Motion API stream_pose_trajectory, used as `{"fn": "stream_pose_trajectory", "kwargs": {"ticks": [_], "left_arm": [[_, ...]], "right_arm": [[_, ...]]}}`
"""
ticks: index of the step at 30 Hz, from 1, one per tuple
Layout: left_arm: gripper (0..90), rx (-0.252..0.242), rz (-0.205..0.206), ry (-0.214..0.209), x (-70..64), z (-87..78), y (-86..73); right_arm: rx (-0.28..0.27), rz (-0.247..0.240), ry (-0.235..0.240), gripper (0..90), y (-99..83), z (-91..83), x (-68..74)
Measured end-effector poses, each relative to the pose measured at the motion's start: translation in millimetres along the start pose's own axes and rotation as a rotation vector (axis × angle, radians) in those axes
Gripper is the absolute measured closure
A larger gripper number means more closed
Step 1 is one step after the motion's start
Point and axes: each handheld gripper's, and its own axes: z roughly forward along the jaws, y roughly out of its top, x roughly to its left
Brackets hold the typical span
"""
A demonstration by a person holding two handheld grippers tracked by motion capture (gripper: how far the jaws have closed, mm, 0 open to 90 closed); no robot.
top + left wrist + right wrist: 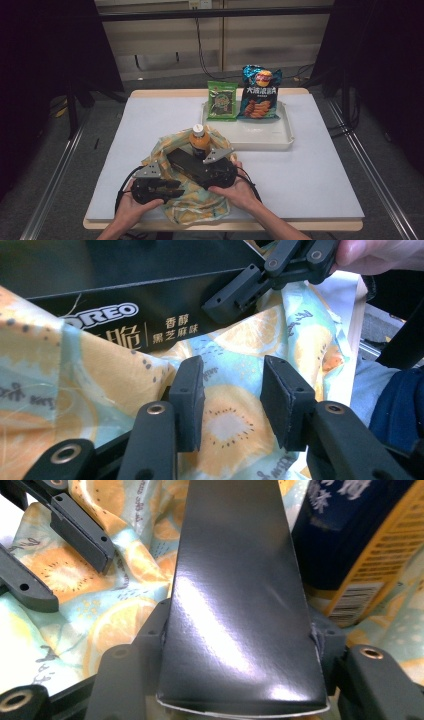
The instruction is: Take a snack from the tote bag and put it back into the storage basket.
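A fruit-print cloth bag lies at the table's front edge, and an orange juice bottle stands in it. My right gripper is shut on a black Oreo box, which lies tilted over the bag beside the bottle. In the right gripper view the box runs up between my jaws, with the bottle's blue and yellow label to its right. My left gripper is open at the bag's left side. In its own view the open left gripper is just above the cloth, below the box.
A white tray sits behind the bag and holds a green snack packet and a blue crisps bag, both leaning upright. Bare white table surface spreads to the right. Dark curtains and metal rails flank the table.
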Motion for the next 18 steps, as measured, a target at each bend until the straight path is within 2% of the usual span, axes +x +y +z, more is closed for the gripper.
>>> {"fn": "stream_pose_trajectory", "kwargs": {"ticks": [5, 11, 16, 18], "left_arm": [[60.2, -0.011, -0.008, -0.001, 0.2, -0.8, -0.5], [59.7, -0.014, -0.009, 0.007, 0.8, -2.0, -0.6], [60.6, -0.034, -0.016, 0.012, 1.3, -5.5, -1.1], [60.7, -0.044, -0.029, 0.013, 0.4, -5.7, -1.5]], "right_arm": [[-0.006, -0.008, 0.021, 43.2, 1.7, -6.1, 0.2], [-0.013, -0.004, 0.044, 43.3, 0.4, -23.3, -1.2], [-0.021, -0.011, 0.038, 43.3, -4.7, -37.2, -3.0], [-0.026, 0.001, 0.039, 43.3, -6.4, -43.9, -4.1]]}}
